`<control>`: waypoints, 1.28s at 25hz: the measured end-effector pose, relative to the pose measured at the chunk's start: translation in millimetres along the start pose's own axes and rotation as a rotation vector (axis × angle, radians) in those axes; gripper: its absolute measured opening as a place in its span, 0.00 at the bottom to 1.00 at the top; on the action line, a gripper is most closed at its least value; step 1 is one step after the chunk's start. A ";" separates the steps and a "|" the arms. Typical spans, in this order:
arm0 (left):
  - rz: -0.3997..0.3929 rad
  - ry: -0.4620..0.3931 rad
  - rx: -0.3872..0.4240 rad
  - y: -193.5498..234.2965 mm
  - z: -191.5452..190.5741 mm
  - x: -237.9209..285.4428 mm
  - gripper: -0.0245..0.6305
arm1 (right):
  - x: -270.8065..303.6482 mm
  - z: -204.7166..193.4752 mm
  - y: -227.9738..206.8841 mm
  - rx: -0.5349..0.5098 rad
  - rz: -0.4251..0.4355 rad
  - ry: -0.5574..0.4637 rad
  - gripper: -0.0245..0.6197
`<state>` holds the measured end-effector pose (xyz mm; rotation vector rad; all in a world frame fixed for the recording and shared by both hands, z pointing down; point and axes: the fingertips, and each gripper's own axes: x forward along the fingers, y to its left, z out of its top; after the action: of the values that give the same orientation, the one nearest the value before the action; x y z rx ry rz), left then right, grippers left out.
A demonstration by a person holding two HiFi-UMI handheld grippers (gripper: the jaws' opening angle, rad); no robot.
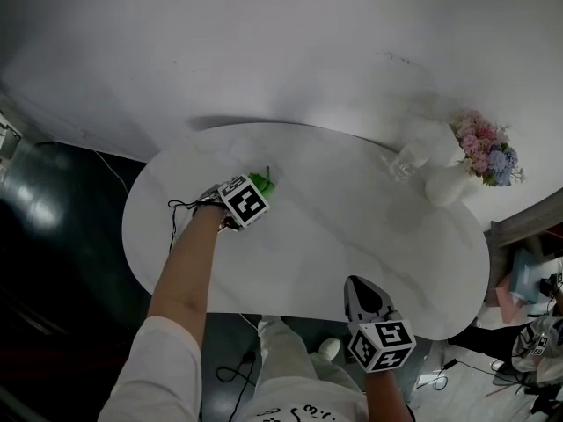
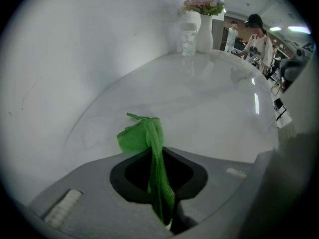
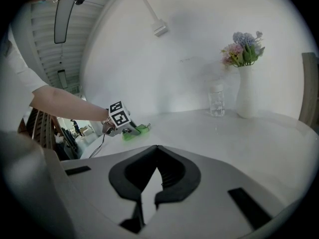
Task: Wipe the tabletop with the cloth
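A person leans over a white oval table [image 1: 352, 227], a gripper in each hand. The left gripper [image 2: 155, 156] is clamped on a green cloth [image 2: 135, 137]. A narrow strip of the fabric runs back between the closed jaws, and the bunched free end sits just past their tips on the tabletop. In the head view, the cloth lies on the left part of the table, toward its far edge and well apart from everything else on it. A bare forearm [image 1: 189, 266] in a white sleeve reaches across the near edge to the left gripper. A thin dark cable [image 1: 176, 209] trails over the surface just beside that gripper.

The right gripper [image 3: 157, 148] hangs over the near edge on the table's right side. Its jaws meet at the tips and grip nothing. Whether it touches the surface cannot be told. Its own view looks across the table to the left gripper and the cloth.

At the far right end of the table stands a white vase [image 1: 444, 185] of pink and blue flowers [image 1: 486, 152]. A clear glass [image 1: 403, 163] stands just beside it. A plain white wall [image 1: 264, 42] rises behind the table. In the left gripper view, a person in a dark cap [image 2: 256, 39] stands in the background beyond the table.
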<state>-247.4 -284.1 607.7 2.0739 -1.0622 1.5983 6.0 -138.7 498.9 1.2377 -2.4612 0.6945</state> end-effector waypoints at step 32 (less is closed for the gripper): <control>-0.096 0.004 0.000 -134.1 -0.6 -22.5 0.11 | -62.9 -1.0 -14.5 -0.054 0.026 -0.054 0.04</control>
<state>-154.3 -185.0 612.1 2.0884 -0.9457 1.5552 54.6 -103.7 474.7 1.2220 -2.5264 0.6045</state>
